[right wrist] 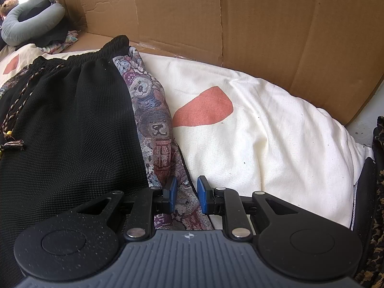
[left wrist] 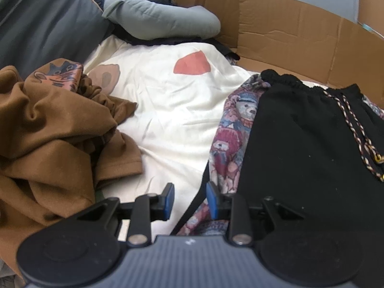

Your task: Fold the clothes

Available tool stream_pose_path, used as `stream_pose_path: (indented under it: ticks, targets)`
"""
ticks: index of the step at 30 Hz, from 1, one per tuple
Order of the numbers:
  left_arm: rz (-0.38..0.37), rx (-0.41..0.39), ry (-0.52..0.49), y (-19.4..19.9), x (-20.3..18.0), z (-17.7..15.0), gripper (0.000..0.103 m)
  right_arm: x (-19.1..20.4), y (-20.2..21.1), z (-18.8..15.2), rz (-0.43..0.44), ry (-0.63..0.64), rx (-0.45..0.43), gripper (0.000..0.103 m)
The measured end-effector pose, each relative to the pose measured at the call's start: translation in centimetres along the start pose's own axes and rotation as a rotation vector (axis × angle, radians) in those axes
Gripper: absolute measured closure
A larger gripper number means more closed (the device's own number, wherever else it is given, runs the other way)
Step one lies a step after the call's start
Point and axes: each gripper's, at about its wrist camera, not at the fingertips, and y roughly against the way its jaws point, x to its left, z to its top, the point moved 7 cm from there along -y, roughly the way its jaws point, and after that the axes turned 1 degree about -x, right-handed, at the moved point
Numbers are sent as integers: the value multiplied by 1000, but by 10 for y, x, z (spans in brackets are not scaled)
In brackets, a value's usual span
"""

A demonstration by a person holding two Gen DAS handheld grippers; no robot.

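Observation:
Black knit shorts with a braided drawstring lie flat on a bear-patterned cloth. Both rest on a cream sheet with red shapes. My left gripper is open, hovering at the patterned cloth's left edge, its right pad over that edge. My right gripper is open too, with the patterned cloth's right edge between its blue pads. Nothing is clamped in either.
A crumpled brown garment with a cat print sits at the left. A grey neck pillow and dark clothes lie at the back. Cardboard walls border the far side. A leopard-print fabric is at the right edge.

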Motion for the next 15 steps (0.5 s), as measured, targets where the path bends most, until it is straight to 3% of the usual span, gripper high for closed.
stream_pose_path:
  ticks: [8,12,15]
  targets:
    - [10,10,-99,-3,-11,-8,73,0,0,0,1,2,-1,78]
    - [-2,13,-156,-6,-19,-11,84,0,0,0,1,4,-2,78]
    - [0,7,-188,-5,-23,-11,86,0,0,0,2,3,-3,78]
